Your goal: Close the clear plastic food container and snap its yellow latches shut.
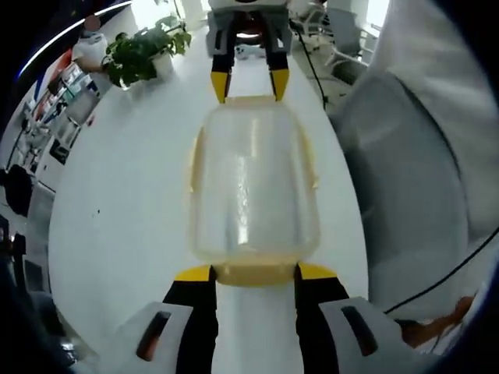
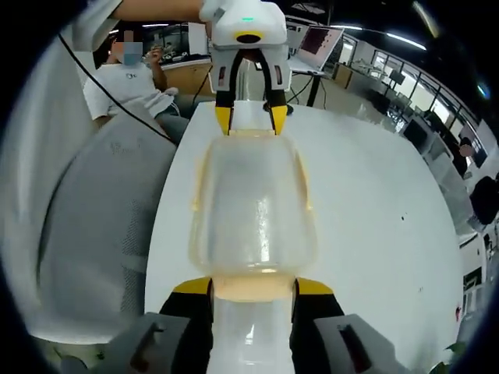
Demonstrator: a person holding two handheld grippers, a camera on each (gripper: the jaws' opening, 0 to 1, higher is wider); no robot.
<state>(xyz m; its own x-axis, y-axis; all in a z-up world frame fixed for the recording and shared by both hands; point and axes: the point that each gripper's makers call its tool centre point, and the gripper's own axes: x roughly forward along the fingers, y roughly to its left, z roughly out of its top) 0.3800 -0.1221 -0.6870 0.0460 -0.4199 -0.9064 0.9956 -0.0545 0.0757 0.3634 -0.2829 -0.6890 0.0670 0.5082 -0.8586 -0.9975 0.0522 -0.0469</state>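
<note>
The clear plastic food container [image 1: 251, 187] lies lengthwise on the white table [image 1: 125, 210] between my two grippers, which face each other. A pale yellow rim and side latches [image 1: 192, 167] run along it. My left gripper [image 1: 255, 273] stands open at the near end, its yellow-tipped fingers [image 1: 195, 273] flanking the yellow end latch [image 1: 255, 274]. In the right gripper view the same container [image 2: 251, 210] fills the middle, and my right gripper [image 2: 253, 287] is open around the other end latch [image 2: 253, 287]. Each gripper appears at the far end of the other's view: right gripper [image 1: 249, 84], left gripper [image 2: 251, 118].
A potted plant [image 1: 144, 51] stands at the table's far left corner. A grey chair [image 2: 101, 234] sits close against the table edge, with a seated person [image 2: 129, 78] behind it. A black cable [image 1: 437, 280] hangs off the table side.
</note>
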